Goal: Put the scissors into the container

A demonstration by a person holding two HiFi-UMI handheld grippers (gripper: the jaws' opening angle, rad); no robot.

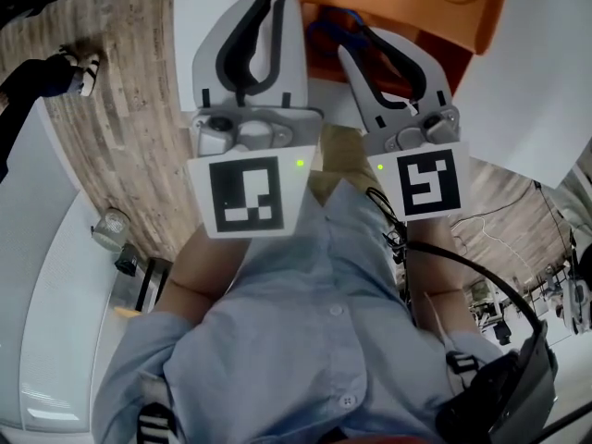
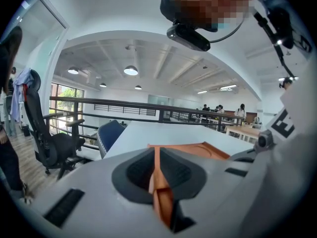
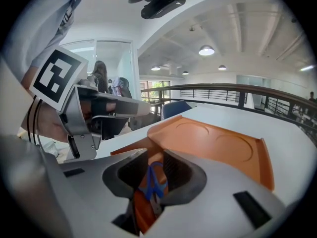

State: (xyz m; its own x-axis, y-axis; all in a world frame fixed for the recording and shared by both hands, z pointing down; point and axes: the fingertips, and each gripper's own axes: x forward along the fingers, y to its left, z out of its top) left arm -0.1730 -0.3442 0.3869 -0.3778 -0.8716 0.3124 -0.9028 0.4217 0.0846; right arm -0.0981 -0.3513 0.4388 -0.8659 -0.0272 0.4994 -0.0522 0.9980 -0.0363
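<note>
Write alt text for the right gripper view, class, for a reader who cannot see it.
The right gripper holds blue-handled scissors between its jaws over an orange tray on a white table. The left gripper, with its square-marker cube, shows at the left; an open office lies behind.

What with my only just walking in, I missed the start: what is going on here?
A person holds a gripper in each hand at a white table. The right gripper appears to pinch the blue-handled scissors between its tongs, at the near edge of the orange container. The left gripper hovers beside it, tongs together with nothing between them.
</note>
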